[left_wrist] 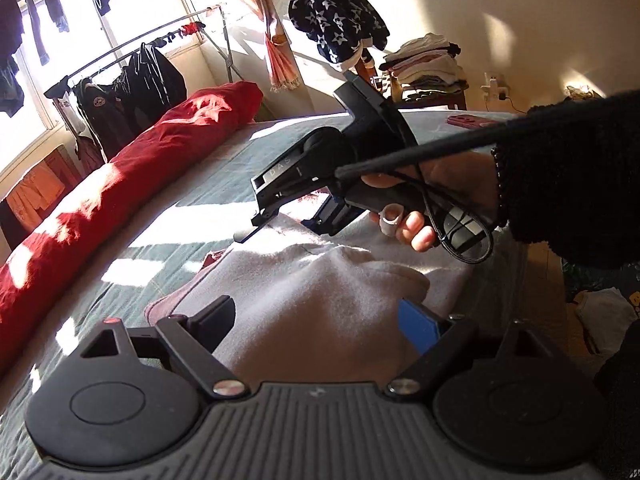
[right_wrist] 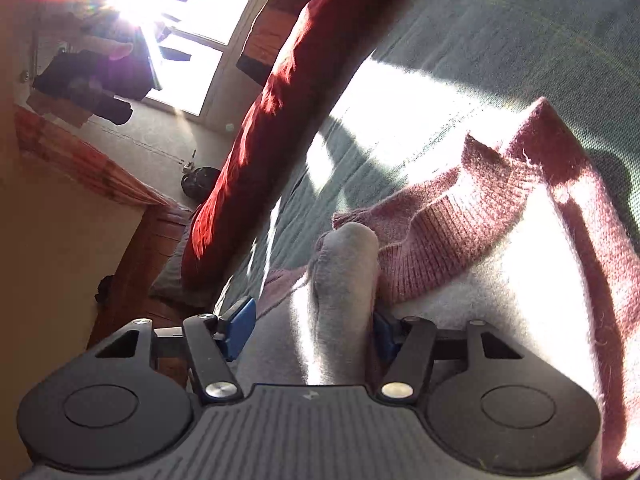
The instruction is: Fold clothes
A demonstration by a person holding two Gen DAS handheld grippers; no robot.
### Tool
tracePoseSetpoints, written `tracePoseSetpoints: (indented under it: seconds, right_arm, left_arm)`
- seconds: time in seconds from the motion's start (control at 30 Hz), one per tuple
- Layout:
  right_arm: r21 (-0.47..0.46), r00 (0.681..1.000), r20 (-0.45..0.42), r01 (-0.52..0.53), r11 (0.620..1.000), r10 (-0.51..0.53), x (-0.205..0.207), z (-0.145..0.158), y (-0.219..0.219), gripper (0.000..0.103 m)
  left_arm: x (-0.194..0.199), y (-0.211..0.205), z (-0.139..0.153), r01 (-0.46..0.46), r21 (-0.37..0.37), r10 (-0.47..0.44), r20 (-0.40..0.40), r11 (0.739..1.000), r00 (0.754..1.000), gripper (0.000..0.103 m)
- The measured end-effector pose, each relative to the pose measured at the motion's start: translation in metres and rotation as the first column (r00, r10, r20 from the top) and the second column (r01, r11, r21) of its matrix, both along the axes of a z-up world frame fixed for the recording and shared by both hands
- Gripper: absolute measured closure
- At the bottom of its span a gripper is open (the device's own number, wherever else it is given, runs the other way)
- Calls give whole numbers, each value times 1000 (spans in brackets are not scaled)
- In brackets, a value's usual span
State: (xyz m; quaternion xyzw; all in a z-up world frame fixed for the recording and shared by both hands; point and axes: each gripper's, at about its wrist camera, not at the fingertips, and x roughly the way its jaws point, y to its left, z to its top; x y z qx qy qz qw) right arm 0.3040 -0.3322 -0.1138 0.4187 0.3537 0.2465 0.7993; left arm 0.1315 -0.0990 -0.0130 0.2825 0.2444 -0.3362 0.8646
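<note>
A grey sweater (left_wrist: 320, 280) with dusky-pink ribbed trim (right_wrist: 448, 220) lies on the teal bed cover (left_wrist: 200, 184). My left gripper (left_wrist: 320, 324) hovers just over its near part, jaws spread wide, nothing pinched. My right gripper (left_wrist: 284, 228), held by a hand in a black sleeve, points down at the sweater's far edge. In the right wrist view a raised fold of grey cloth (right_wrist: 344, 272) stands between the right gripper's (right_wrist: 312, 332) blue pads. The right pad (right_wrist: 382, 336) touches it and the left pad (right_wrist: 240, 328) stands clear, so the gripper is open.
A rolled red duvet (left_wrist: 120, 184) runs along the bed's far side. Beyond it stand a clothes rack with dark garments (left_wrist: 132, 80), a star-patterned garment draped on a chair (left_wrist: 340, 28) and a stack of folded clothes (left_wrist: 428, 64). A pink phone (left_wrist: 468, 121) lies at the bed's far corner.
</note>
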Motion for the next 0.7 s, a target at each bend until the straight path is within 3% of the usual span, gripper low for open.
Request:
tracePoseSetpoints:
  seconds: [0.07, 0.27, 0.43, 0.7]
  right_arm:
    - [-70, 999, 45, -10, 998, 13, -4, 10, 2, 75]
    - [-284, 989, 142, -3, 959, 46, -19, 40, -1, 78]
    - [-440, 979, 199, 45, 897, 48, -21, 63, -12, 78]
    - [-567, 985, 157, 30, 823, 72, -5, 75, -29, 78]
  left_arm:
    - [2, 3, 0, -11, -4, 11, -7, 1000, 1000, 14]
    - [11, 8, 4, -32, -46, 29, -65, 998, 997, 14]
    - [8, 7, 10, -18, -59, 14, -68, 998, 998, 14]
    - [6, 5, 14, -7, -77, 0, -78, 997, 997, 14]
